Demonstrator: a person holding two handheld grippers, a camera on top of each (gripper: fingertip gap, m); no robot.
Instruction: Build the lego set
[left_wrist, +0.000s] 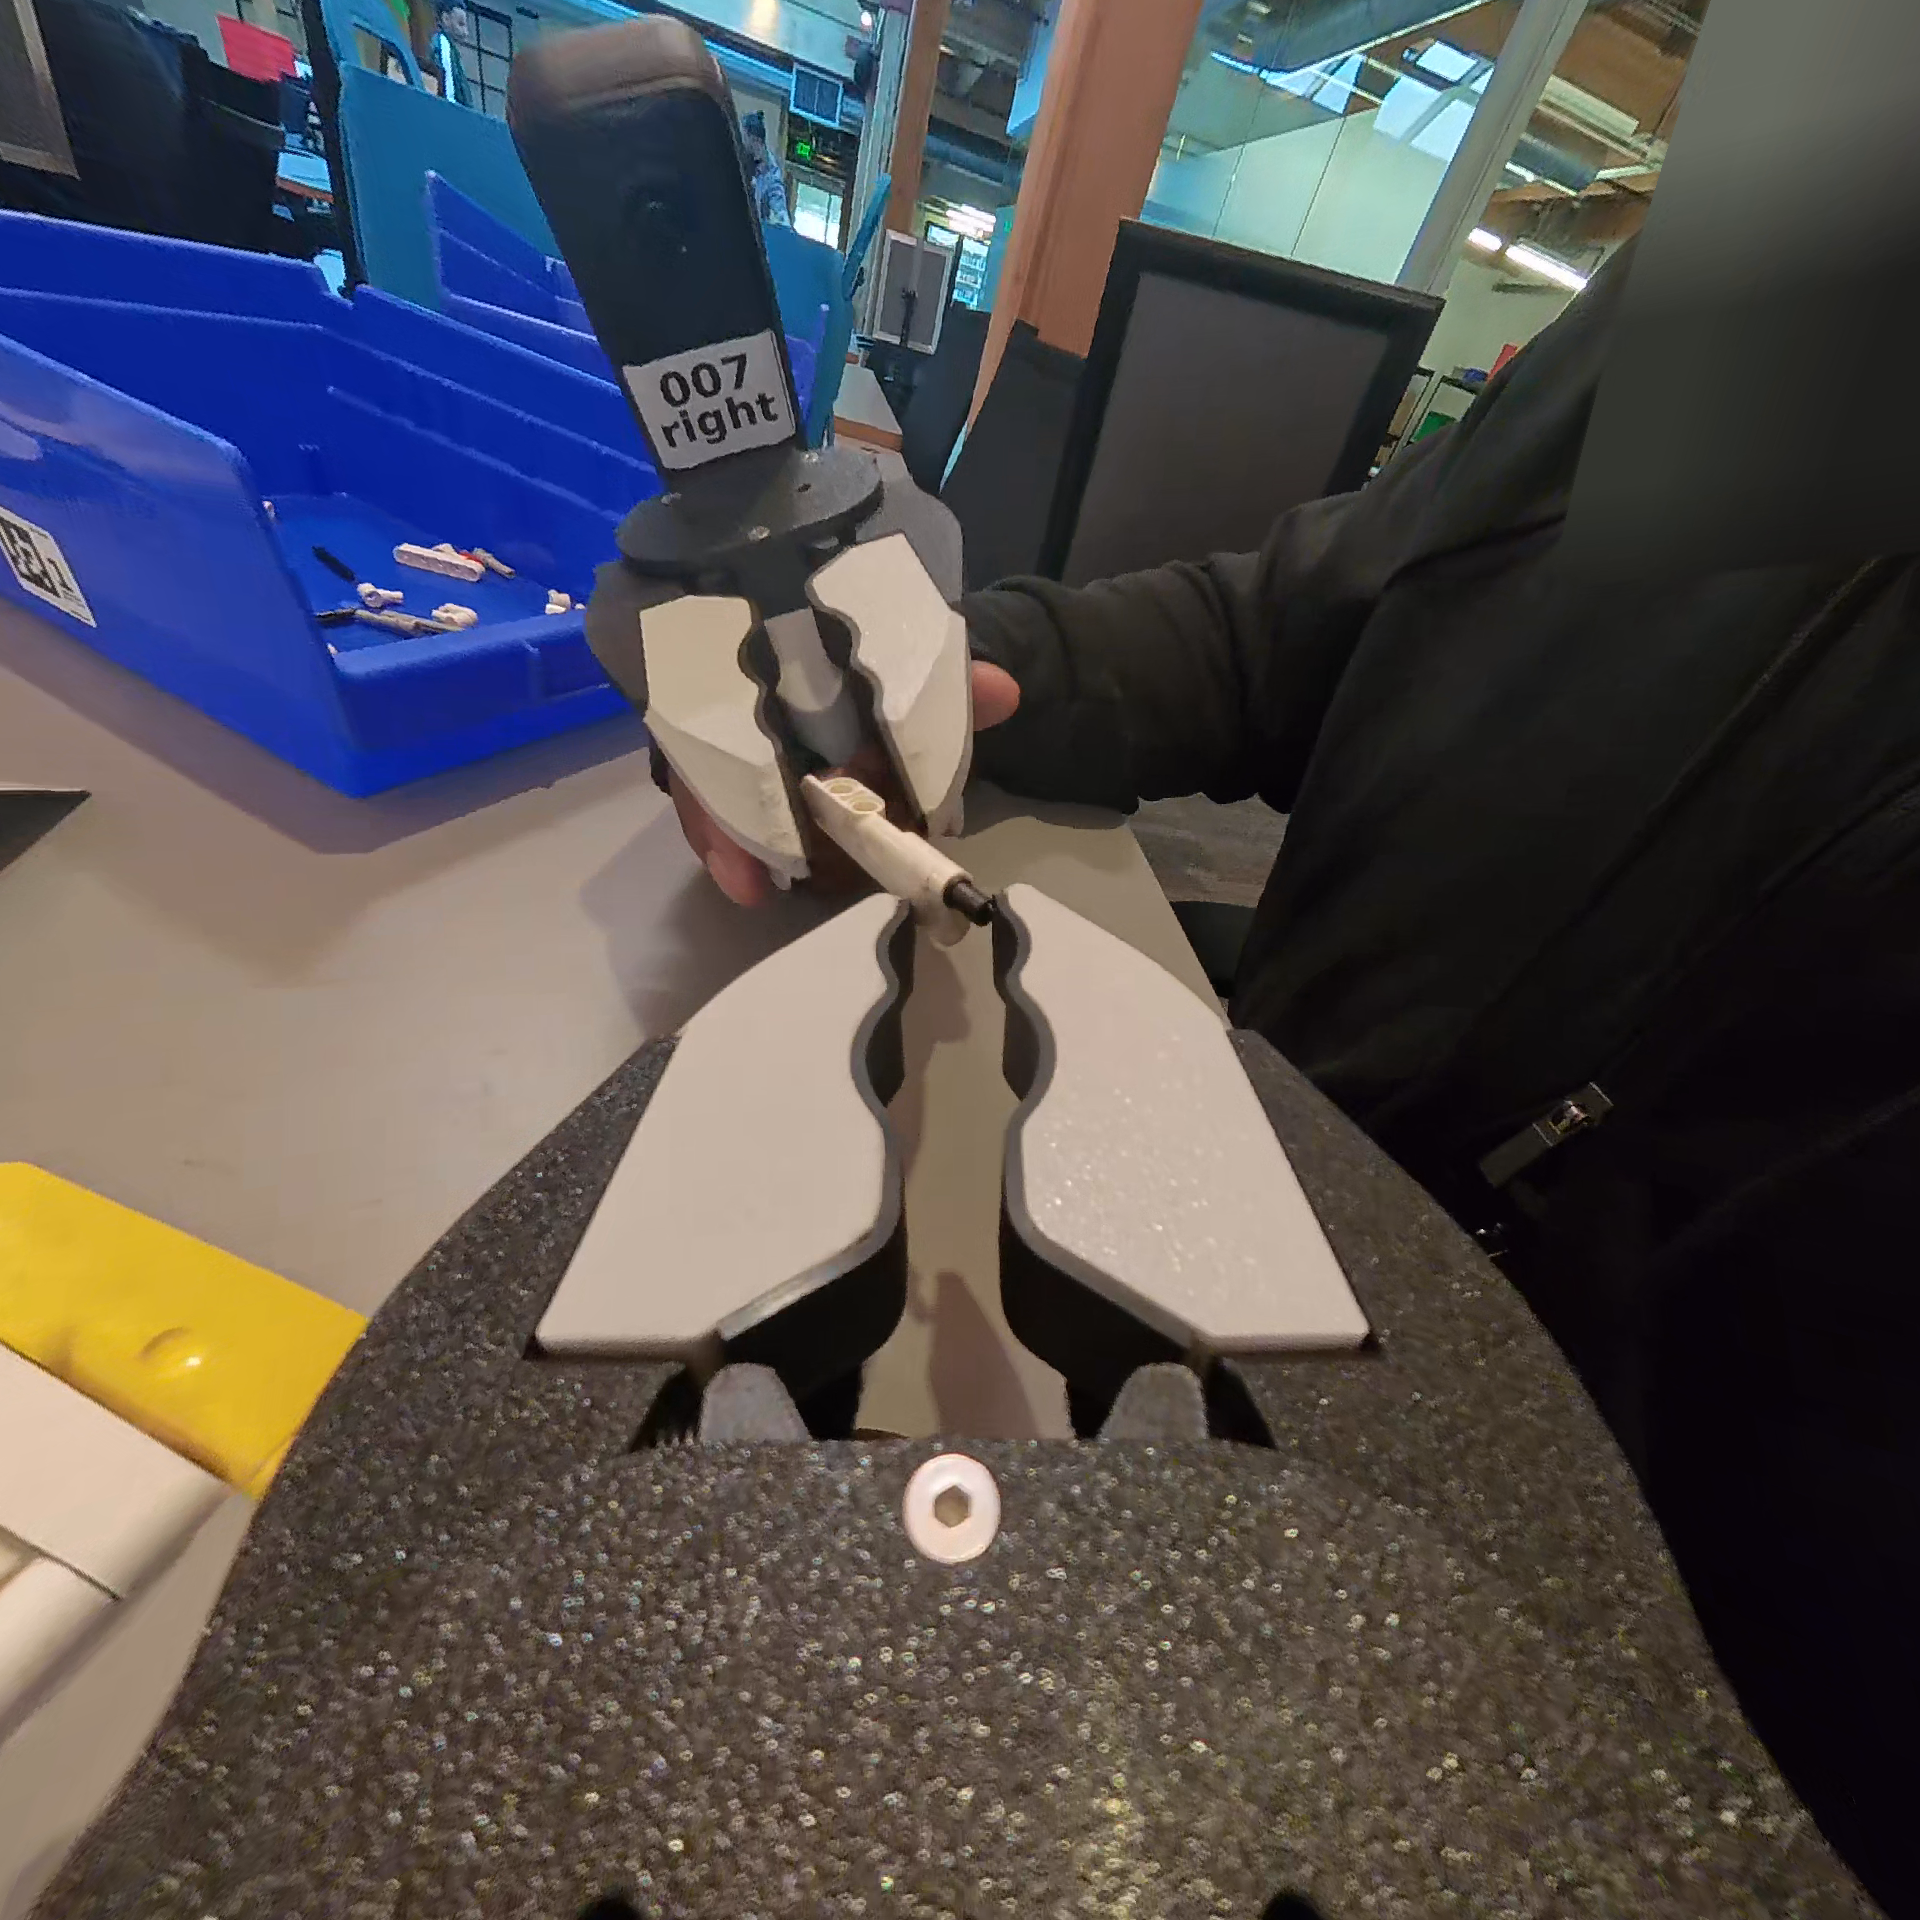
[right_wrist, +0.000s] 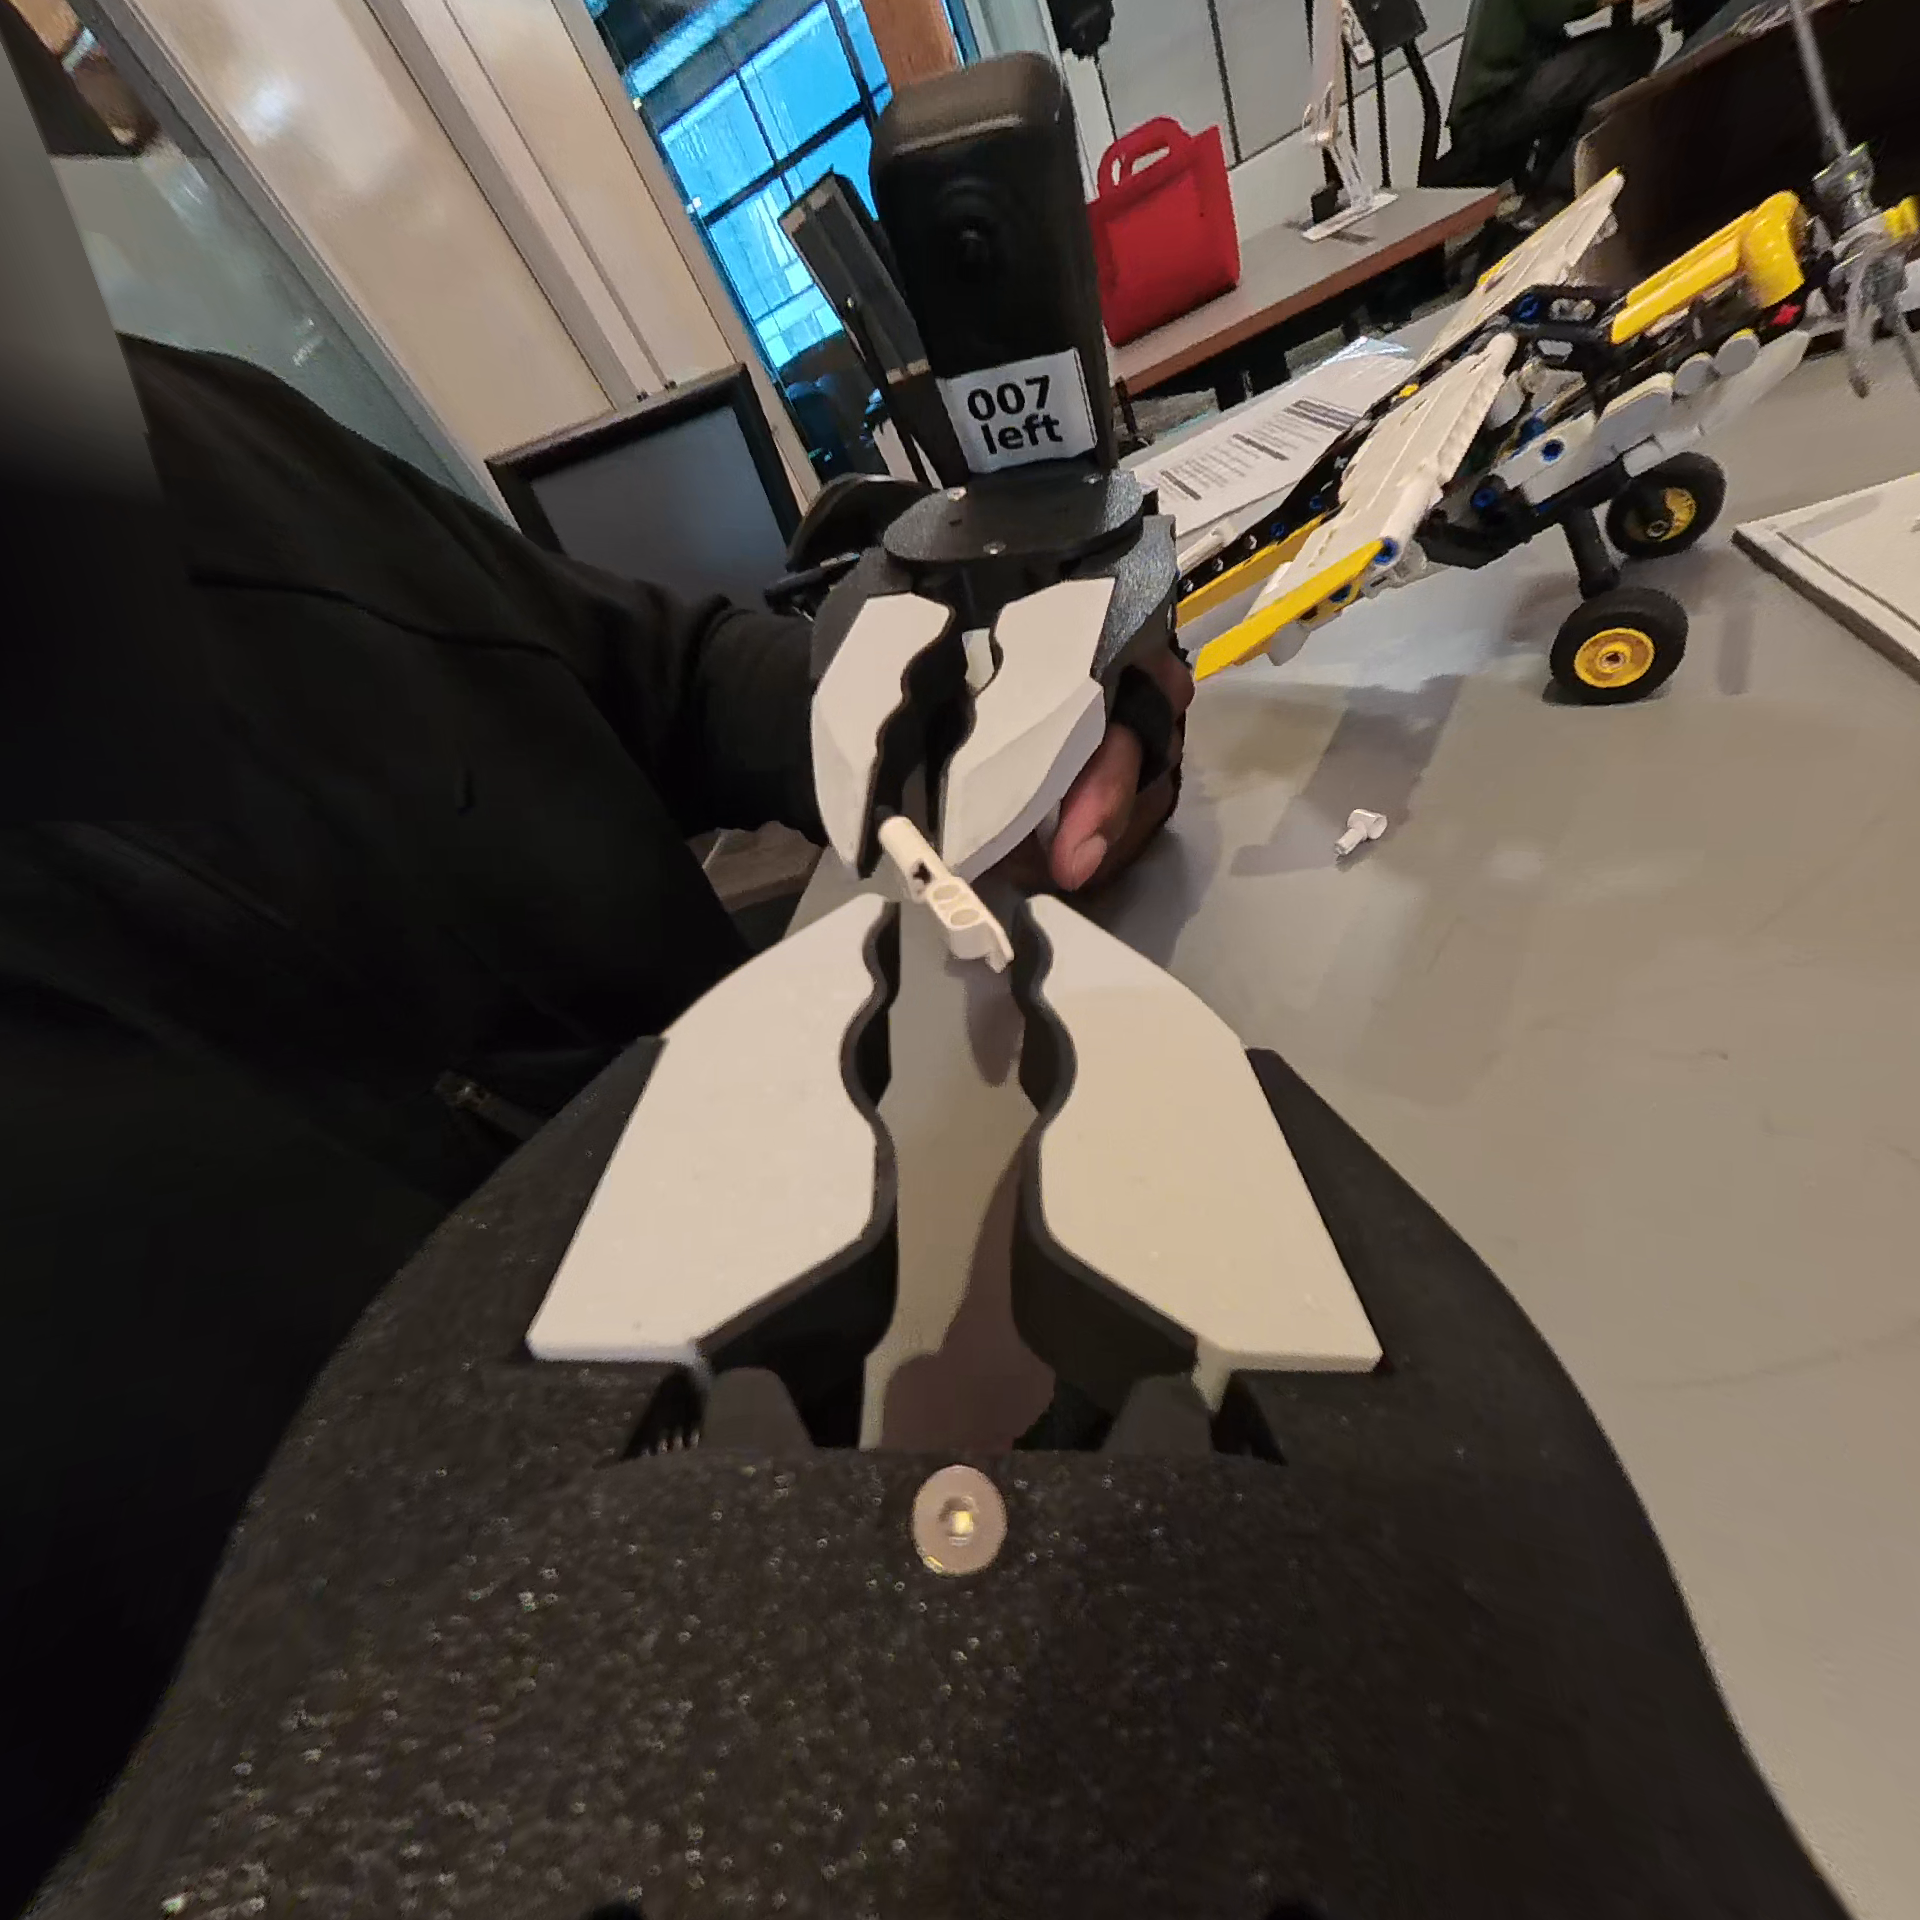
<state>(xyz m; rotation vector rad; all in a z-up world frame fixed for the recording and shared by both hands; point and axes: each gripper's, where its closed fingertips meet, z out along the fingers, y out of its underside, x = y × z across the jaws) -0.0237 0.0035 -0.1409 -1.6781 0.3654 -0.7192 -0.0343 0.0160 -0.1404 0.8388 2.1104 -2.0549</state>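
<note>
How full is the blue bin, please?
Nearly empty: the blue bin holds only a few small parts scattered on its floor.

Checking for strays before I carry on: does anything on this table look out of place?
One small white peg lies alone on the grey table, away from the blue bin where the other loose parts sit. Nothing else stands out.

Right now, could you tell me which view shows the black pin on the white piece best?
The left wrist view: the black pin juts from the white piece at the left gripper's jaws. In the right wrist view, the white piece hides the pin.
</note>
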